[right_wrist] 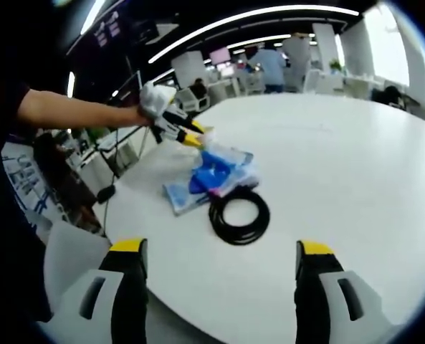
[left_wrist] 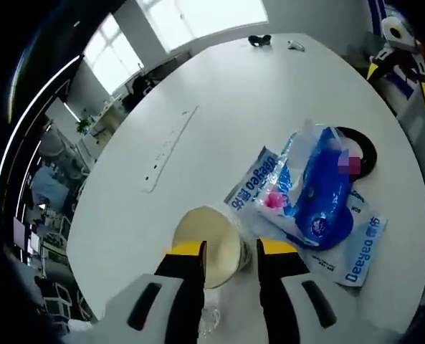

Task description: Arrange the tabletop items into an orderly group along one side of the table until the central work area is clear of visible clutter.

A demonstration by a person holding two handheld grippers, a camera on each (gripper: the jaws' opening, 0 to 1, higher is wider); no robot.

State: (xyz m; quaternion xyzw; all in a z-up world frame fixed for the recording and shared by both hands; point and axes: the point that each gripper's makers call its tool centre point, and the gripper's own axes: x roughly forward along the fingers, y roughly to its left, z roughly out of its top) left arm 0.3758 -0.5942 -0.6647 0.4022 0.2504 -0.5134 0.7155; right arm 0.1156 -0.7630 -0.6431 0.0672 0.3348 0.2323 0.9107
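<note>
Left gripper (left_wrist: pixel 231 249), jaws clamped on cream paper cup (left_wrist: pixel 211 240) beside blue plastic wipes pack (left_wrist: pixel 320 190), grouping items; right gripper (right_wrist: pixel 221 251), jaws apart, should next approach black coiled cable (right_wrist: pixel 239 214).

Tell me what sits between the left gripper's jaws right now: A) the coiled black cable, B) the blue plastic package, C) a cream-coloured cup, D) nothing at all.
C: in the left gripper view the left gripper has its yellow-tipped jaws on either side of the cream-coloured cup, while the blue plastic package and the coiled black cable lie apart on the white table.
</note>
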